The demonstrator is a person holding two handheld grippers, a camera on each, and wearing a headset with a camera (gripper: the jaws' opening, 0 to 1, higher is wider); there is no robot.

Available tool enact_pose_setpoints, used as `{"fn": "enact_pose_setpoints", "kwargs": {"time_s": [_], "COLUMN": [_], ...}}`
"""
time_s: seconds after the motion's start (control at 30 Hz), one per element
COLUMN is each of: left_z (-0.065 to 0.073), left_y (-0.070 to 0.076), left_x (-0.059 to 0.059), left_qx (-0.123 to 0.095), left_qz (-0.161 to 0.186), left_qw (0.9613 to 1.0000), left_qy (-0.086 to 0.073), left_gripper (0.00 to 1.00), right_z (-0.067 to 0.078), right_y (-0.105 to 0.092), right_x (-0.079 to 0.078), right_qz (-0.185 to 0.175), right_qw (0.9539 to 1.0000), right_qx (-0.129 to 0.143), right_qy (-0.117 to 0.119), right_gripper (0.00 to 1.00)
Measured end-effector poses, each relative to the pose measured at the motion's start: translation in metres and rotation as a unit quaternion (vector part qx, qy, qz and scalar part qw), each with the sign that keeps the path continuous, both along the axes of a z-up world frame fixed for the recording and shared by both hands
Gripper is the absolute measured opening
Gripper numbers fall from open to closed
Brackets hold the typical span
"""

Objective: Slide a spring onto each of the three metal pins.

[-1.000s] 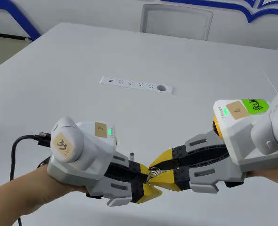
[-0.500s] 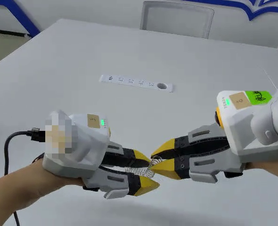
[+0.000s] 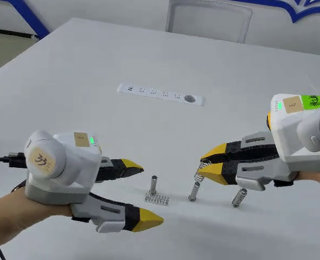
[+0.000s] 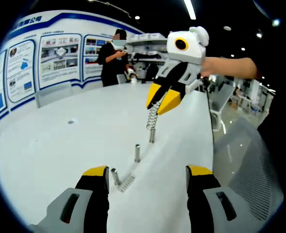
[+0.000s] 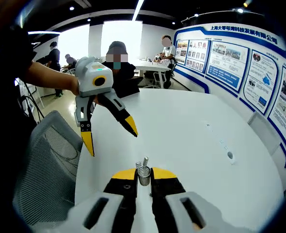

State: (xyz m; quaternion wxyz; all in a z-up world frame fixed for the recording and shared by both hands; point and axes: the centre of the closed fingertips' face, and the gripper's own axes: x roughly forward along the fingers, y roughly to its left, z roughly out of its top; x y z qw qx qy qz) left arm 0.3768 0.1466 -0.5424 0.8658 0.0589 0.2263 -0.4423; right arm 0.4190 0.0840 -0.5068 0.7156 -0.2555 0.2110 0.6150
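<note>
**Right gripper holds a spring by the middle pin; left gripper open and empty.**

The held spring is pinched between the closed yellow tips of the right gripper and hangs tilted just above the middle pin; contact with the pin cannot be made out. A loose spring lies flat on the table at the foot of the left pin. A fitted spring stands to the right, with its pin hidden inside the coils. The left gripper is beside the left pin, jaws spread wide, gripping nothing.

office | white meeting table | wall display boards | mesh chair
</note>
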Motion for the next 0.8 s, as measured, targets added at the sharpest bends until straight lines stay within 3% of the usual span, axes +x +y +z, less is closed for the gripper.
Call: {"fn": "enact_pose_setpoints", "kwargs": {"time_s": [0.17,0.23,0.27,0.53,0.8], "left_z": [0.005,0.002,0.0,-0.006,-0.017], "left_y": [0.001,0.009,0.011,0.026,0.035], "left_x": [0.007,0.014,0.015,0.02,0.017], "left_qx": [-0.009,0.015,0.023,0.02,0.02], "left_qz": [0.015,0.026,0.029,0.066,0.086], "left_qw": [0.9998,0.9992,0.999,0.9973,0.9961], "left_qy": [-0.006,-0.024,-0.025,-0.022,-0.006], "left_gripper": [0.73,0.75,0.76,0.85,0.92], "right_z": [-0.012,-0.017,-0.02,-0.038,-0.053], "right_y": [-0.006,-0.008,-0.009,-0.008,-0.004], "right_x": [0.016,0.021,0.023,0.034,0.037], "right_qz": [-0.038,-0.049,-0.056,-0.079,-0.085], "right_qw": [0.9993,0.9988,0.9984,0.9967,0.996], "right_qx": [-0.003,-0.003,-0.005,-0.004,-0.007], "right_qy": [0.002,0.001,0.002,0.014,0.027], "right_gripper": [0.11,0.11,0.11,0.11,0.11]}}
